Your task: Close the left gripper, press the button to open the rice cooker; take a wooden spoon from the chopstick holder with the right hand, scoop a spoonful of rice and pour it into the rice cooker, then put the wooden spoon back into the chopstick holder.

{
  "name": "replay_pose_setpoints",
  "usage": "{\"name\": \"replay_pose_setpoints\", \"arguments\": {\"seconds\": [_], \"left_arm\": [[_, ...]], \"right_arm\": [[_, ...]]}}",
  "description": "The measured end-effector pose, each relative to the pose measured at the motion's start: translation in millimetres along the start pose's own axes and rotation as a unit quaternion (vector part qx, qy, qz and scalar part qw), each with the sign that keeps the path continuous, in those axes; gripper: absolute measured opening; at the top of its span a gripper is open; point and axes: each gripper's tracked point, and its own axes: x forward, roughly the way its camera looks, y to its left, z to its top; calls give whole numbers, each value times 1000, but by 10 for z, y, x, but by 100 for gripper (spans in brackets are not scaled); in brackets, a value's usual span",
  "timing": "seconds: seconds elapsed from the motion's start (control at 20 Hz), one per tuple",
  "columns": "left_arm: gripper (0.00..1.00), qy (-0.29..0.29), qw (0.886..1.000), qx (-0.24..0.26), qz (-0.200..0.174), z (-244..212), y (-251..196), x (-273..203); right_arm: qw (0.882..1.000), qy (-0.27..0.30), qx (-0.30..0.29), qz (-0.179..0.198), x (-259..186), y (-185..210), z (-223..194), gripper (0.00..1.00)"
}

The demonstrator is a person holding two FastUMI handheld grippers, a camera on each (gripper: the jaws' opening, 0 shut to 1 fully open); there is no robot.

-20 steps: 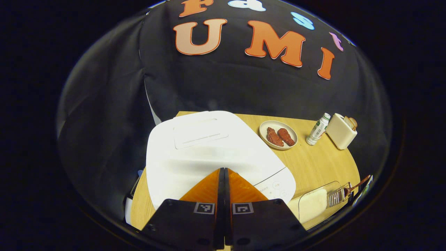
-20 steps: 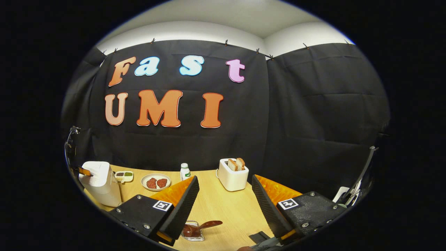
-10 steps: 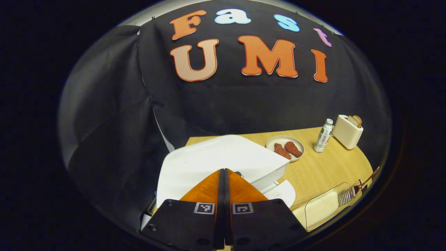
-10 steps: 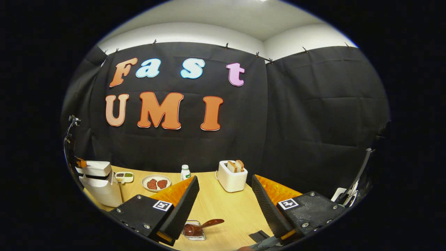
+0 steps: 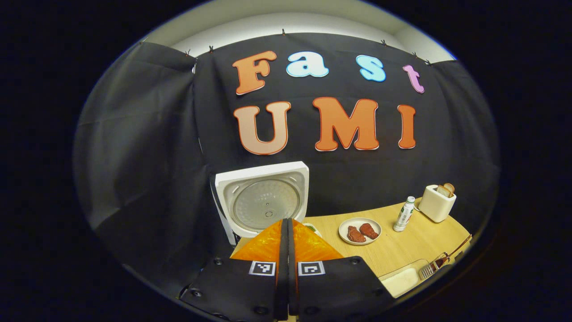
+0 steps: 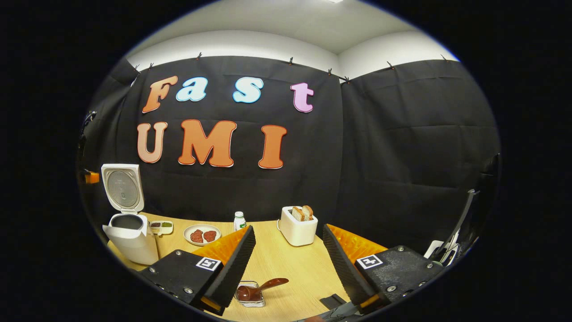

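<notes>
The white rice cooker (image 6: 129, 241) stands at the table's left end with its lid (image 5: 263, 199) swung upright, and its dark inner pot shows. My left gripper (image 5: 286, 221) is shut on nothing, raised in front of the lid; the right gripper view shows it small and far off (image 6: 91, 177) to the lid's left. My right gripper (image 6: 288, 229) hangs open above the table. Below it, the brown wooden spoon (image 6: 259, 288) rests with its bowl in the small chopstick holder (image 6: 250, 298). A clear box of white rice (image 5: 404, 279) sits beside the holder (image 5: 430, 269).
Along the back of the wooden table (image 6: 286, 264) stand a plate with two meat pieces (image 6: 202, 234), a small bottle (image 6: 239, 220), a white toaster with bread (image 6: 297, 223) and a small divided dish (image 6: 161, 227). A dark flat object (image 6: 333, 303) lies near the front edge.
The cooker lid has sprung from shut to fully upright. My left gripper, still shut, has lifted up and back from the cooker's top. The right gripper has hardly moved.
</notes>
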Motion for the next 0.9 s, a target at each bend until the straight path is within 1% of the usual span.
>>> {"name": "replay_pose_setpoints", "arguments": {"seconds": [0.15, 0.3, 0.35, 0.4, 0.45, 0.5, 0.55, 0.6, 0.65, 0.7, 0.75, 0.8, 0.85, 0.9], "left_arm": [[5, -13, 1000, -9, 7, 99, 46, -146], [6, -25, 999, -40, 13, 201, 109, -258], [6, -29, 998, -49, 8, 244, 111, -365], [11, -37, 998, -52, 10, 302, 117, -380], [27, -46, 998, -50, 10, 349, 115, -413], [29, -52, 998, -43, 16, 396, 179, -487], [40, -54, 998, -33, 18, 403, 204, -498], [39, -57, 998, -29, 18, 426, 210, -526], [59, -60, 998, -30, 17, 447, 181, -576], [79, -62, 997, -33, 18, 476, 177, -629], [99, -65, 997, -36, 21, 487, 212, -664], [99, -69, 997, -38, 29, 507, 258, -698], [99, -73, 996, -39, 38, 524, 292, -744], [99, -77, 995, -42, 46, 542, 329, -776]], "right_arm": [[1000, 2, 0, 4, 13, 22, -58, 95], [1000, 9, 13, 14, 74, 68, -157, 95], [1000, 10, 21, 19, 95, 87, -194, 94], [999, 9, 31, 22, 122, 103, -214, 95], [999, 7, 37, 26, 155, 110, -249, 95], [999, 4, 39, 28, 187, 120, -285, 95], [999, 5, 41, 29, 233, 109, -353, 95], [998, 11, 45, 31, 272, 106, -430, 95], [998, 20, 50, 34, 307, 105, -520, 99], [997, 28, 57, 37, 346, 104, -604, 99], [997, 37, 63, 39, 388, 94, -702, 94], [996, 46, 67, 43, 434, 99, -800, 99], [995, 55, 72, 48, 469, 118, -905, 95], [994, 62, 77, 52, 501, 125, -986, 95]]}}
